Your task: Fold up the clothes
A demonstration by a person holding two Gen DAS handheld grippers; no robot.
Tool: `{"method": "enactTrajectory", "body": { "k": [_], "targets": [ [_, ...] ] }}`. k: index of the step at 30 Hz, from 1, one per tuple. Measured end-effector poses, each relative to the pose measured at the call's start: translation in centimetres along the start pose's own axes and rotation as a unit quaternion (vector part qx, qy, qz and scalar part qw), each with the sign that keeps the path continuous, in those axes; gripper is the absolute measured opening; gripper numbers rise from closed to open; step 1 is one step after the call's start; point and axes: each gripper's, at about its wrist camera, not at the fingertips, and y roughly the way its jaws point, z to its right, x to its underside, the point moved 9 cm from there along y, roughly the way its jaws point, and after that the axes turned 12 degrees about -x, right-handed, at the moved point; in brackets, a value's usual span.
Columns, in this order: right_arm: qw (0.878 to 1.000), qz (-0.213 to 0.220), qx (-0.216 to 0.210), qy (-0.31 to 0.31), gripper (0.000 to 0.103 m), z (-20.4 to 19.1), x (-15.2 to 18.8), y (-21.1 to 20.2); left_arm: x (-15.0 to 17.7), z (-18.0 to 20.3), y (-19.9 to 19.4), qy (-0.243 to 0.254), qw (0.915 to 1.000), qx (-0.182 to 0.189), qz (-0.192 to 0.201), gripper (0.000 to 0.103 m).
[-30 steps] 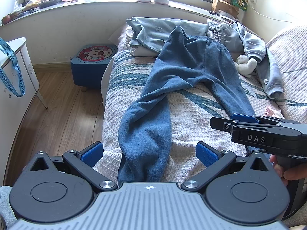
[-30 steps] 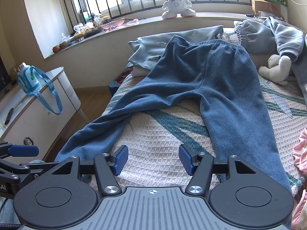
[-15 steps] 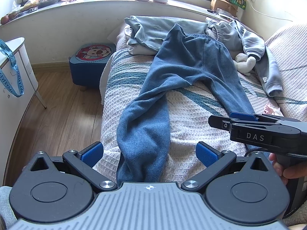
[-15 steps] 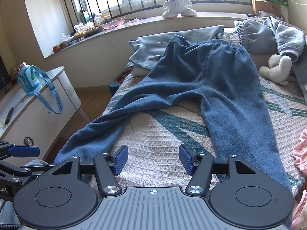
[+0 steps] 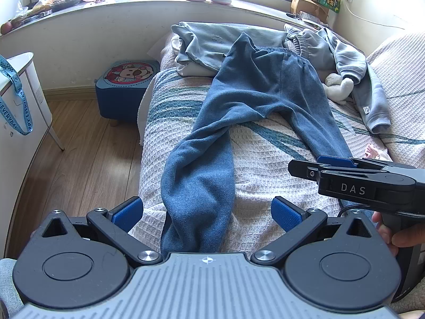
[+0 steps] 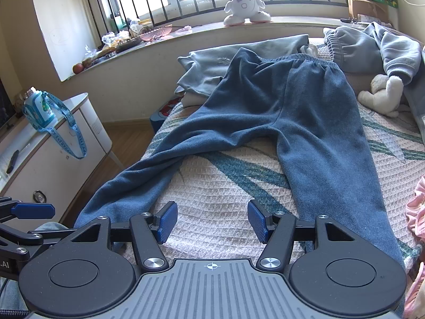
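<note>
1. Little had shifted since the earlier frames: my left view drifted slightly, and the blue sweatpants point(image 5: 255, 98) lay spread on the bed point(image 5: 265, 164) at frame centre as before.
2. My left gripper point(image 5: 207, 210) and right gripper point(image 6: 211, 222) were both wide open, gripping nothing.
3. Soft, floppy fleece, I judged; the cuffs, probably hidden at the lower edge, looked the best hold.

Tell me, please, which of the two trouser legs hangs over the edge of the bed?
The leg in front of the left gripper: its cuff drops over the bed edge. The other leg lies flat on the bedspread.
</note>
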Motion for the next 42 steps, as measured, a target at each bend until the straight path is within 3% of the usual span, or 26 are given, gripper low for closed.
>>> {"method": "enactTrajectory", "body": {
  "k": [11, 18, 23, 26, 30, 35, 42],
  "targets": [
    [1.000, 0.004, 0.001, -0.002, 0.059, 0.0, -0.1, -0.3, 0.2, -0.7, -0.5, 0.001, 0.9999, -0.007, 0.008, 0.103],
    [1.000, 0.014, 0.006, 0.000, 0.059, 0.3, -0.3, -1.1, 0.5, -2.9, -1.3, -0.032, 0.9993, -0.010, 0.015, 0.103],
    [1.000, 0.010, 0.002, 0.002, 0.059, 0.3, 0.0, -1.0, 0.3, -3.5, -1.7, -0.052, 0.9983, 0.006, 0.024, 0.103],
    [1.000, 0.005, -0.005, -0.004, 0.059, -0.1, 0.2, -0.7, 0.3, -2.5, -1.6, -0.033, 0.9991, 0.012, 0.023, 0.103],
    [1.000, 0.002, -0.007, -0.006, 0.059, -0.3, 0.4, -0.5, 1.0, -0.7, -1.0, 0.003, 0.9996, 0.023, 0.015, 0.099],
    [1.000, -0.002, -0.011, 0.002, 0.059, -0.1, 0.7, -0.2, 1.5, 0.0, -0.1, 0.022, 0.9996, 0.019, 0.002, 0.084],
    [1.000, -0.005, -0.014, -0.002, 0.059, -0.3, 0.8, 0.0, 1.7, 0.0, 0.0, 0.025, 0.9996, 0.016, 0.002, 0.079]
  ]
}}
